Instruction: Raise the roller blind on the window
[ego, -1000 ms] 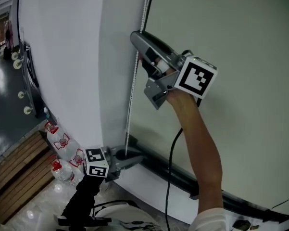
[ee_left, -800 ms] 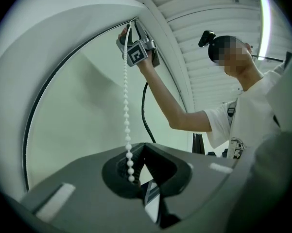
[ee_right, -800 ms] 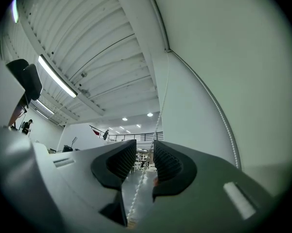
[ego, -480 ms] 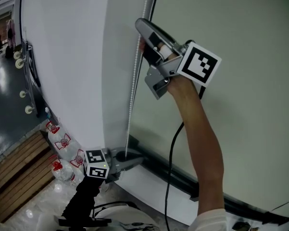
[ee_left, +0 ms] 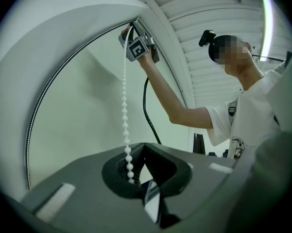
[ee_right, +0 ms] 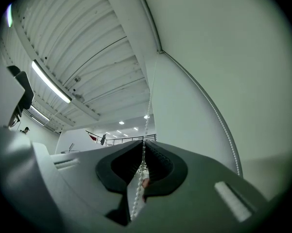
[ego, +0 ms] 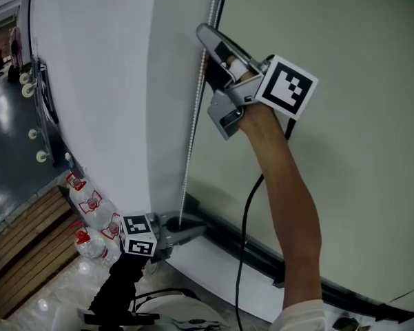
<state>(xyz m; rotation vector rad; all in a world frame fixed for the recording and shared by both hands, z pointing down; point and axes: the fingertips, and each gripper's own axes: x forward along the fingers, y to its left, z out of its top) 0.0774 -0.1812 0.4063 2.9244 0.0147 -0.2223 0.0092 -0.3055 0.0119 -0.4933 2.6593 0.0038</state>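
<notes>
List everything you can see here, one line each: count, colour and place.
blind: one, pale green, over the window, right
chain: one, white beads, along the blind's left edge
rail: one, dark, under the blind
wall: one, white, left of the blind
bottles: about four, clear with red labels, floor, lower left
slats: several, brown, floor beside the bottles
cable: one, black, below the raised arm
arm: one, bare, raised at right
left hand-held gripper: one, grey, low, shut on the chain
right hand-held gripper: one, grey, high, jaws have just been closing, now shut on the chain between them
</notes>
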